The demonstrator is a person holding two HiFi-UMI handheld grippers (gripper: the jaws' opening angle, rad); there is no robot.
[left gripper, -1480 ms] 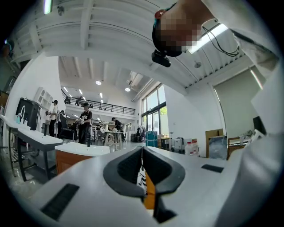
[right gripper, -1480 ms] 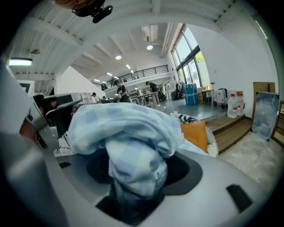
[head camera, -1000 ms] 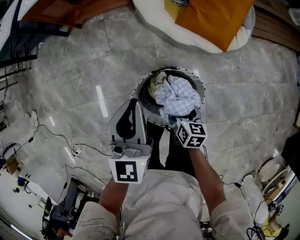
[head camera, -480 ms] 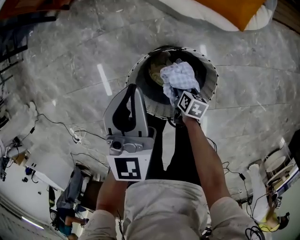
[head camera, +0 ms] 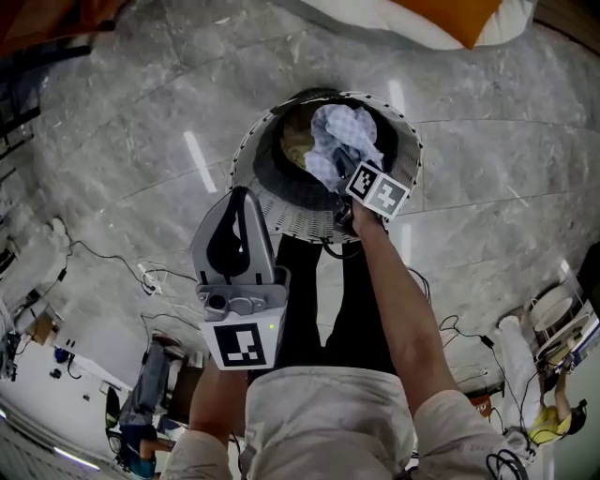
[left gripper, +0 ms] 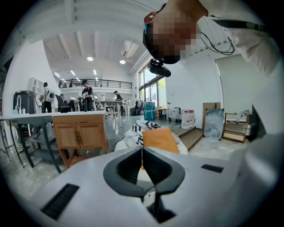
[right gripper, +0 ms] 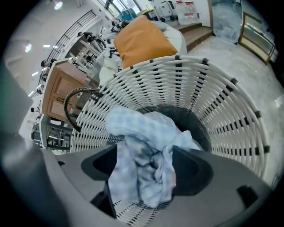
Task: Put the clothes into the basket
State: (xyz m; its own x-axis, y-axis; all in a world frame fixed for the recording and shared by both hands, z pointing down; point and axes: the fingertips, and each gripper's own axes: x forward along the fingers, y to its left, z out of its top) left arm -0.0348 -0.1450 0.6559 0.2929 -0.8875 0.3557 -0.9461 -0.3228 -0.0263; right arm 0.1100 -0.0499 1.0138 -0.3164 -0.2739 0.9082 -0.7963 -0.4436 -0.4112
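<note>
A white wicker basket (head camera: 281,211) with a dark liner stands on the marble floor; its slatted wall (right gripper: 213,97) fills the right gripper view. A pale blue checked cloth (head camera: 342,141) hangs bunched over the basket's mouth, beside a yellowish garment (head camera: 292,145) inside. My right gripper (head camera: 345,183) points steeply down at the basket's near rim. Its jaws are opening, and the cloth (right gripper: 142,128) still sags loosely between them. My left gripper (head camera: 239,195) hovers left of the basket, shut with nothing in it, jaws meeting (left gripper: 142,148).
A white cushion with an orange pillow (head camera: 450,11) lies on the floor beyond the basket. Cables (head camera: 141,277) trail over the floor at the left. The left gripper view looks out on a wooden cabinet (left gripper: 80,133) and people far across the hall.
My right gripper has sunk with the blue cloth down to the basket's mouth, and its jaws have spread. My left gripper has also dropped lower, still shut.
</note>
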